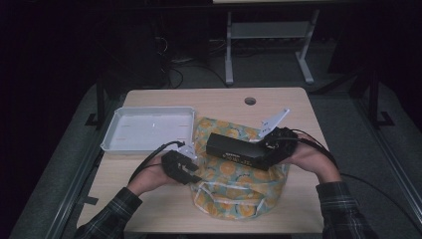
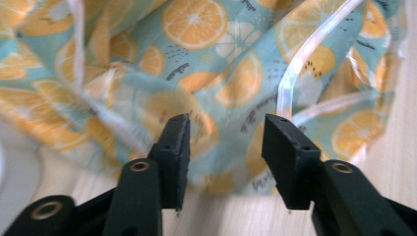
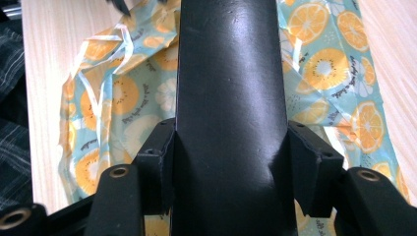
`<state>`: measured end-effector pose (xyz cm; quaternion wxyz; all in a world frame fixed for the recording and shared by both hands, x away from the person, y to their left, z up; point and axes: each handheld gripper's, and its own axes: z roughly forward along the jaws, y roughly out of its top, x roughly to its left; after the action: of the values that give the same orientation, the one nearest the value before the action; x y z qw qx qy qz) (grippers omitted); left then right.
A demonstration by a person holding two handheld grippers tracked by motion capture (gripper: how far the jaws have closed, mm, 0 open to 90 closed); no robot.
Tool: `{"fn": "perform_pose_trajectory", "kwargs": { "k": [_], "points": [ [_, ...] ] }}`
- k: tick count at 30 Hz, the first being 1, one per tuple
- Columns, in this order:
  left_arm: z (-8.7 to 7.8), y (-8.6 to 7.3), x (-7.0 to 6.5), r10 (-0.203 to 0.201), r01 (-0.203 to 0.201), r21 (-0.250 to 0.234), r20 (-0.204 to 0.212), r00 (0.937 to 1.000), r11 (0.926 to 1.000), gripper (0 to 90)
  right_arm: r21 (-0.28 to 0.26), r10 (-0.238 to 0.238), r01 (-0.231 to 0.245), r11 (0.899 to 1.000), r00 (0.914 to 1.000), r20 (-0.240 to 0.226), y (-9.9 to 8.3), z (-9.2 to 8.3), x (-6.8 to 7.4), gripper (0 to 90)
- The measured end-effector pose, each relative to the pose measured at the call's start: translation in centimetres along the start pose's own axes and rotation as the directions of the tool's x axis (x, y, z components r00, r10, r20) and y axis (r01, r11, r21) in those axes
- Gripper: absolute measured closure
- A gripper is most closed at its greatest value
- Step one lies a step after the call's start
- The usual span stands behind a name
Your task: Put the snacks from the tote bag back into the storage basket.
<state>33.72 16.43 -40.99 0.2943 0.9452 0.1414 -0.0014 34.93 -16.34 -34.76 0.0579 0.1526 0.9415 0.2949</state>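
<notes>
The work in hand looks like packing a long black box (image 1: pixel 239 152) into an orange-print bag (image 1: pixel 239 186) that lies crumpled on the tabletop (image 1: pixel 159 199). By my reading it is partly done: the box is picked up and brought over the bag, but it is not inside yet.

The right gripper (image 1: pixel 271 145) grasps the box by 1 end, its jaws clamped on both sides of the dark body, as the right gripper view shows (image 3: pixel 231 147). In the high view the box hangs slanted above the bag's middle, its far end pointing toward the white tray (image 1: pixel 114 142), which sits well apart at the tabletop's left rear.

The left gripper (image 2: pixel 223 147) is released: its 2 jaws stand apart with nothing between them, hovering just in front of the bag's printed fabric and 1 of its clear plastic handles (image 2: pixel 295 73).

What remains, I judge, is for the left gripper to catch the bag's edge or handle, hold the mouth open, and for the box to slide in.
</notes>
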Motion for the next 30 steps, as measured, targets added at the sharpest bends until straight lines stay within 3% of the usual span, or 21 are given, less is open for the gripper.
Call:
{"fn": "perform_pose_trajectory", "kwargs": {
  "k": [13,19,27,30],
  "points": [
    [-4.4,-0.6,1.5,0.054,-0.054,-0.005,0.015,0.9984,0.9985,33.9,0.019,-0.074,0.074,0.997,0.9966,-0.038,1.4,0.2,-0.2,42.0],
    [-5.6,-0.1,2.1,0.101,-0.101,0.017,0.013,0.9948,0.9948,27.6,0.022,-0.105,0.106,0.994,0.9923,-0.066,2.3,0.5,-0.1,42.0],
    [-6.6,0.9,2.8,0.131,-0.132,0.024,0.010,0.9913,0.9910,23.0,0.029,-0.138,0.141,0.990,0.9866,-0.087,3.4,0.8,0.2,42.0],
    [-7.1,1.4,3.0,0.134,-0.134,0.005,0.006,0.9910,0.9910,21.5,0.034,-0.150,0.154,0.987,0.9842,-0.094,3.8,1.0,0.3,42.0]
  ]
}}
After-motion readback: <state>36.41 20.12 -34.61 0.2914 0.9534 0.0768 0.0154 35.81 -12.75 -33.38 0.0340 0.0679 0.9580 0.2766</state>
